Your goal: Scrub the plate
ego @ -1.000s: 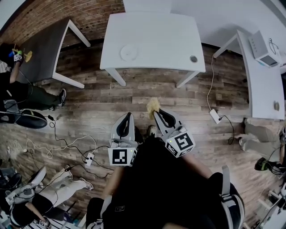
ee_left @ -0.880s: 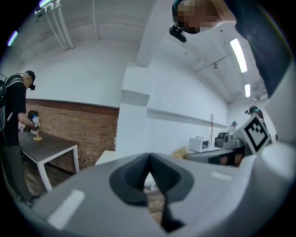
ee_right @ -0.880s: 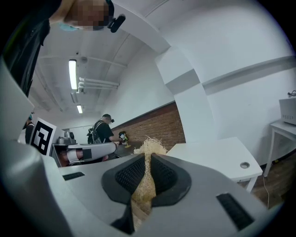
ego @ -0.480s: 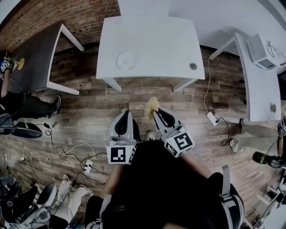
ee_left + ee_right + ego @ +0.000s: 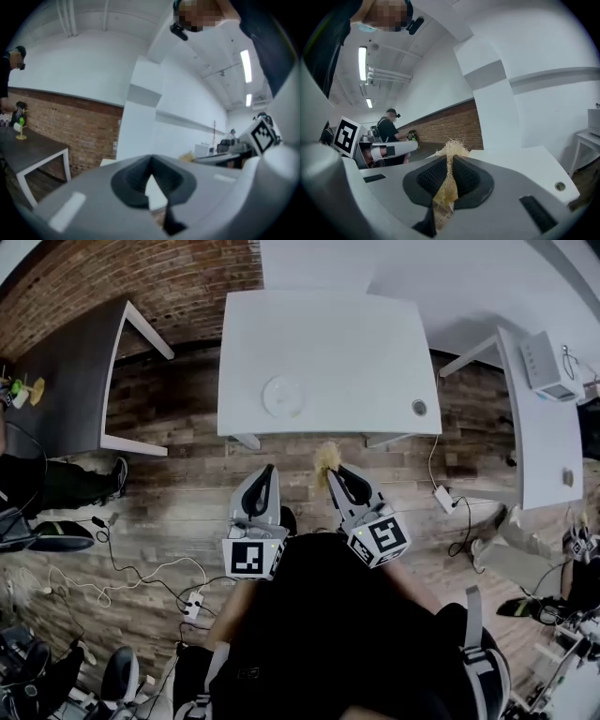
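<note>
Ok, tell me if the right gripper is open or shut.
Shut. The right gripper clamps a yellow fibre scrubber, whose tuft pokes past the tips.

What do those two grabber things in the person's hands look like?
Both are light grey wedges narrowing to a tip, with black ribbed pads inside. The left gripper and the right gripper each carry a white cube with black square markers. The person wears a black top.

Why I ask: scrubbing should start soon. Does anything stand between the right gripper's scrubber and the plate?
Nothing visible does. The plate lies near the front edge of the white table. The right gripper holds the scrubber just short of that edge, over the floor, with only bare tabletop between them.
</note>
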{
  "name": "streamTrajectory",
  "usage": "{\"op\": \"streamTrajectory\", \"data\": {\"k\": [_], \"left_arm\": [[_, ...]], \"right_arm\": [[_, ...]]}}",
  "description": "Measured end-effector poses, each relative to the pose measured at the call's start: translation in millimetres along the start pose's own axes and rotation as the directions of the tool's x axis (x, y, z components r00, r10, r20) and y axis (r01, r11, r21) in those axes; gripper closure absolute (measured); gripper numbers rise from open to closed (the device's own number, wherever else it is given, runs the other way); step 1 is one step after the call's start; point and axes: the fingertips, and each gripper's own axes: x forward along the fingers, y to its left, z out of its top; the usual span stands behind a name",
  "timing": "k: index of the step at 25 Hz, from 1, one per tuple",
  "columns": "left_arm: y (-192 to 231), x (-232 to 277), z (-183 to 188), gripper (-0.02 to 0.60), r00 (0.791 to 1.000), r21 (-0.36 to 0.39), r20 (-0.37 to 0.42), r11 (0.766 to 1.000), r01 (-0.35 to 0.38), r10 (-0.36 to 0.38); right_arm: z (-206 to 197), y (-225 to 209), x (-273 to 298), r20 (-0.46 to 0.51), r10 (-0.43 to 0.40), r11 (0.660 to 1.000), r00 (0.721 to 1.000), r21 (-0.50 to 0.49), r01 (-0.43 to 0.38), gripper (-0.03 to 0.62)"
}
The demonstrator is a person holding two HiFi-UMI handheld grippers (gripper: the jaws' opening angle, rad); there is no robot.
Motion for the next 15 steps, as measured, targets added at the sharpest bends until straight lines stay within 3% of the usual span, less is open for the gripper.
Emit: {"op": "streamTrajectory", "data": {"k": [15], "left_arm": [[98.9,50.7,-9.3,0.581,0.997,-0.039,-0.049,0.997,0.059,-0.061]], "right_arm": [[20.6,-7.8,108.3,-0.026,-0.086,0.996,0.996,-0.009,0.086,0.559]]}}
